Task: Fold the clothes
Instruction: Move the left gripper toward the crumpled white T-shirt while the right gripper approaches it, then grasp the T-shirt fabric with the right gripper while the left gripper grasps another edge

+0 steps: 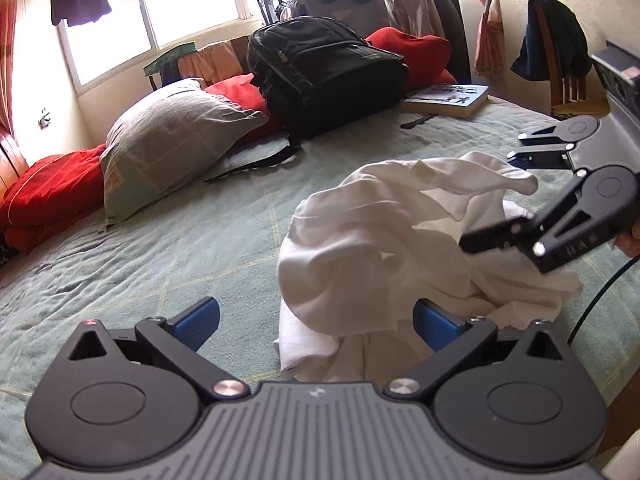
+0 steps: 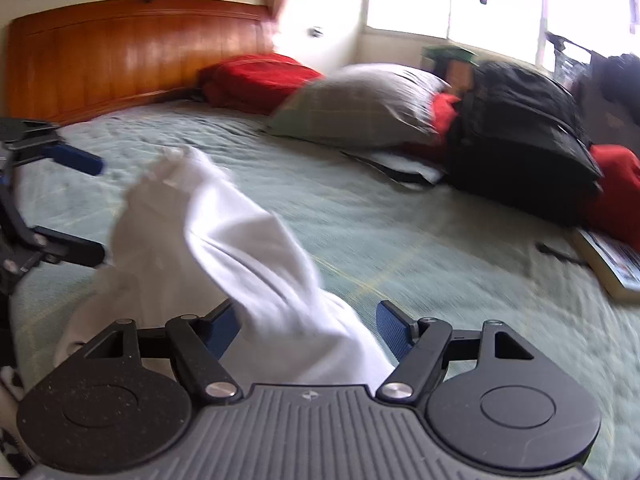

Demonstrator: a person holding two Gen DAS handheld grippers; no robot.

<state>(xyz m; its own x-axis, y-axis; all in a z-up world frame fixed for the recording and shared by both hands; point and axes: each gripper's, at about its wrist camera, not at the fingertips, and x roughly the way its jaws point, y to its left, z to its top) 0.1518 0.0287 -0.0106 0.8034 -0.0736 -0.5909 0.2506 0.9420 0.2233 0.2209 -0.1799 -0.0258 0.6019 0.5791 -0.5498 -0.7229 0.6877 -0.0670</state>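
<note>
Left gripper [image 1: 316,322]: stood wide, nothing pinched.
Right gripper [image 2: 308,330]: jaws apart around the white garment [image 1: 400,240].
Bed [image 1: 160,248]: carried the garment.

Bed [image 1: 160,248]: white garment [image 1: 400,240], backpack [image 1: 324,76], pillow [image 1: 172,140], book [image 1: 448,98].

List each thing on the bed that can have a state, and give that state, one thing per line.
White garment: crumpled, unfolded.
Left gripper: open, cloth between the jaws, not pinched.
Right gripper: open, cloth between the jaws.
Black backpack: zipped shut, on its side.
Book: closed, flat.
Grey pillow: propped against red bedding.
</note>
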